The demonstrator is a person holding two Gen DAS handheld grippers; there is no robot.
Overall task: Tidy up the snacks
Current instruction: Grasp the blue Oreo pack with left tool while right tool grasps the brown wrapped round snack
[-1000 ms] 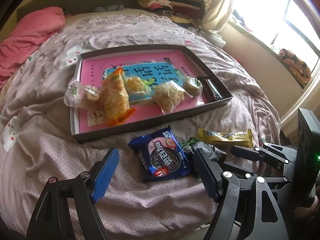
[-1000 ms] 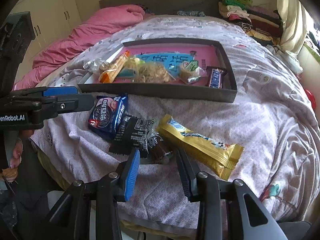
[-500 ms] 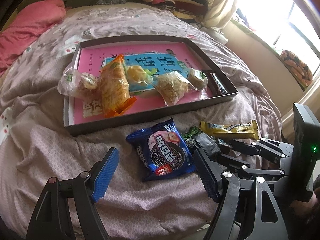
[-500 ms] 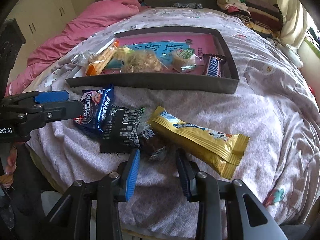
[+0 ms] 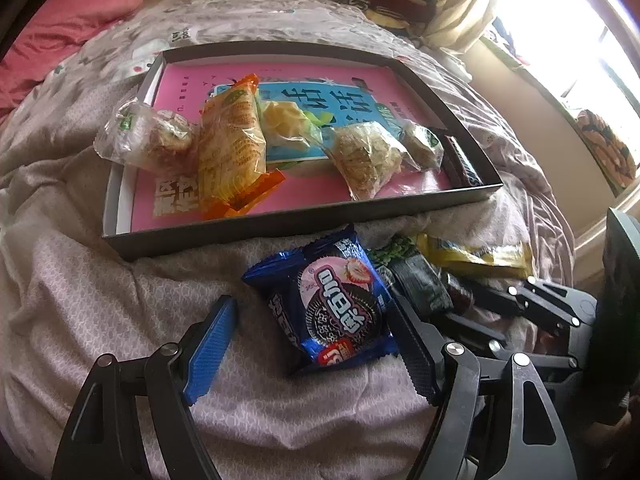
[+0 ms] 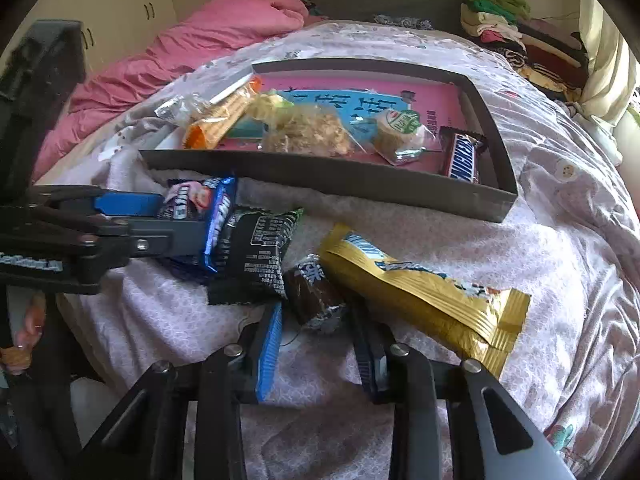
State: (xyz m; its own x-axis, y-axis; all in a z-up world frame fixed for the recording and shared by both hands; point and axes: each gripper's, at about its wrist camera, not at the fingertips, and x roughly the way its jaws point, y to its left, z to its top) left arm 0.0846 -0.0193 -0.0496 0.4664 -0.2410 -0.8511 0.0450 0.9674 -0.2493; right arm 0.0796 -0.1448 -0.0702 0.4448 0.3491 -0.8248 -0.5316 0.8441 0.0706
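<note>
Right hand-held gripper (image 6: 316,340) closing around brown candy (image 6: 316,296), pads not yet pressing; left hand-held gripper (image 5: 316,344) spread wide over blue cookie pack (image 5: 332,304) on bed. Next: clamp, lift, carry to tray (image 5: 320,220).

My left gripper (image 5: 310,320) tilts steeply down, jaws spread wide, its blue pad (image 5: 210,354) clear on one side and the other finger beside a wrapper. My right gripper (image 6: 316,322) tilts down too; its jaws have just been closing and stand narrow, a small dark sweet between the tips, pads not yet pressing.
</note>
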